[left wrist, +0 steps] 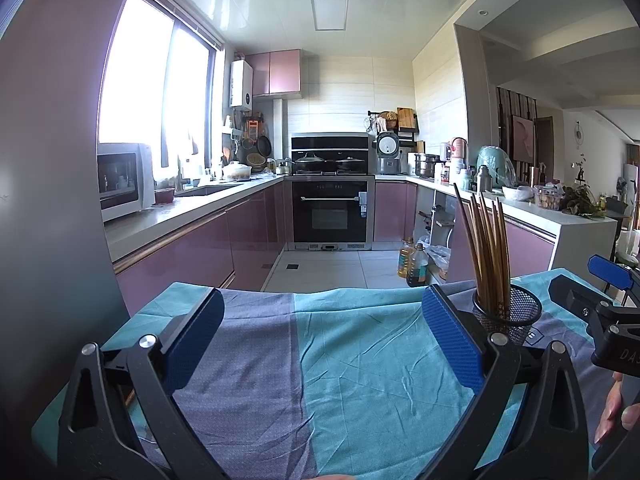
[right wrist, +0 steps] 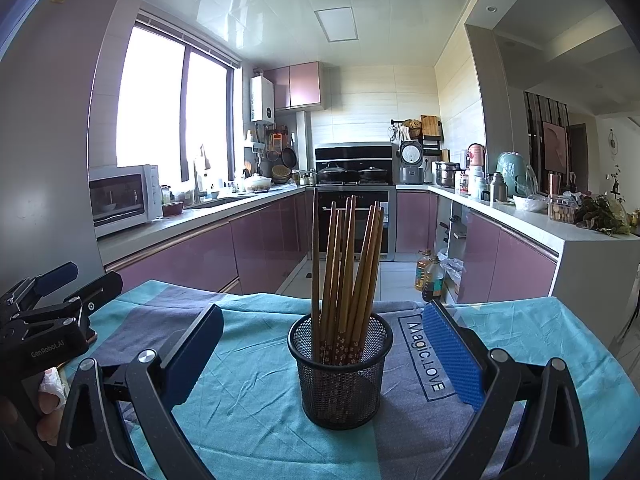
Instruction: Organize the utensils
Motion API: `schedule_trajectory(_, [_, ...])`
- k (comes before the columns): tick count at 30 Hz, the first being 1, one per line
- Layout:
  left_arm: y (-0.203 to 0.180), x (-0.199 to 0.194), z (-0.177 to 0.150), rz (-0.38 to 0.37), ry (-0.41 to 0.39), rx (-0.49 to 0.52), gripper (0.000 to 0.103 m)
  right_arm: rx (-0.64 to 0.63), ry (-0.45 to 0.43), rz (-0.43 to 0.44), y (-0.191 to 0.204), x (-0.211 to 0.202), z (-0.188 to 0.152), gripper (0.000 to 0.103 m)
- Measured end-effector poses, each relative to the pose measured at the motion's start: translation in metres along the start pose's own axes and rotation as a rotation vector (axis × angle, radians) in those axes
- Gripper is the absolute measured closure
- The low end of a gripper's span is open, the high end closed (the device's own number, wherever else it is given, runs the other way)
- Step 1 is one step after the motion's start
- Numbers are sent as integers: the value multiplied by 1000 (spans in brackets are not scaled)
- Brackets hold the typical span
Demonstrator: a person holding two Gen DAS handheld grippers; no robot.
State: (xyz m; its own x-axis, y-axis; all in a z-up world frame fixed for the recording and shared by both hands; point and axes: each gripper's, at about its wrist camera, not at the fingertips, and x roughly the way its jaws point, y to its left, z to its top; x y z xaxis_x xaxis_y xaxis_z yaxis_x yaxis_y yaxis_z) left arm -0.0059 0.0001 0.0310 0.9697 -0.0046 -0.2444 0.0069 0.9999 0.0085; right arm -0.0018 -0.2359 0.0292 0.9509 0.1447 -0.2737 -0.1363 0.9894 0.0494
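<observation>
Chopsticks (right wrist: 346,280) stand bunched in a mesh cup (right wrist: 340,376) on the cloth (right wrist: 248,408). Right gripper (right wrist: 320,352) and left gripper (left wrist: 320,340) jaws apart, empty. Sticks look light, stiff, slick; pinch mid-shaft.

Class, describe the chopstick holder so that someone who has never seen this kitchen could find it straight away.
Start at the table covered by a teal and grey cloth, in front of the purple kitchen cabinets. On the cloth, beside the printed words "Magic.LOVE", stands a black wire-mesh cup. It is the only container on the table, and a bundle of brown chopsticks sticks up out of it.
</observation>
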Motion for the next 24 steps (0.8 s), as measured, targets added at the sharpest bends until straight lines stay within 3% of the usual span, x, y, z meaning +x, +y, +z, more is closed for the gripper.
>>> schedule_trajectory(24, [1,-1,2,6,-15,2,6,2,-3,-6,0,2,0,7])
